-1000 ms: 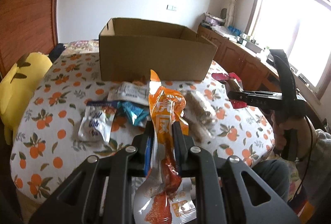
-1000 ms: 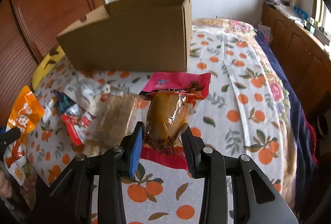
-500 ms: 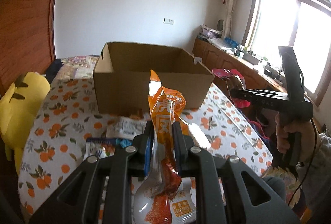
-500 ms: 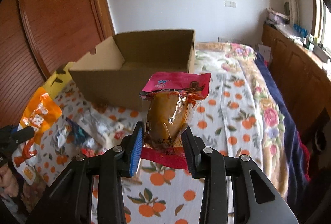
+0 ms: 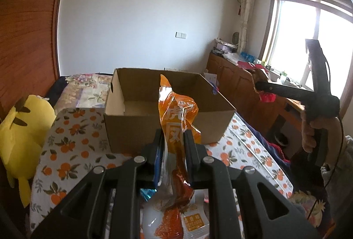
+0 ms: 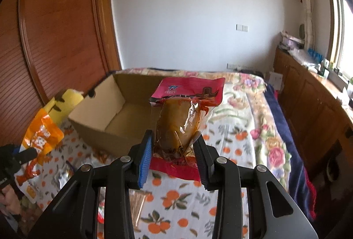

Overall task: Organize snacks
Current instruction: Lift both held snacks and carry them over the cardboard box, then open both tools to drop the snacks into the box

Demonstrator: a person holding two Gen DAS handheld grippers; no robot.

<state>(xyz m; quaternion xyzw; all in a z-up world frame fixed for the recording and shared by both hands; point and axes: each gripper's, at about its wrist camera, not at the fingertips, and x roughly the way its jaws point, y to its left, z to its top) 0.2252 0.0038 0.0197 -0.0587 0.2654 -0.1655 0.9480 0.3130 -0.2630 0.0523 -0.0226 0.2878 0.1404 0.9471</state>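
Before you is a bed covered by a white cloth printed with oranges and green leaves (image 5: 72, 146); an open brown cardboard box (image 5: 130, 126) sits directly on it; a yellow plush toy (image 5: 19, 128) rests at the left edge; small loose snack packets (image 6: 64, 175) and a clear packet of thin brown sticks (image 6: 139, 206) lie on the cloth nearer you; a floral bedspread (image 6: 249, 93) shows beyond the box.

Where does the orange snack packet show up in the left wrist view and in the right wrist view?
Left wrist: orange snack packet at bottom centre, upright between the left gripper fingers.
Right wrist: orange snack packet at the left edge, in the left gripper.
Shared landmark: the open cardboard box behind it.
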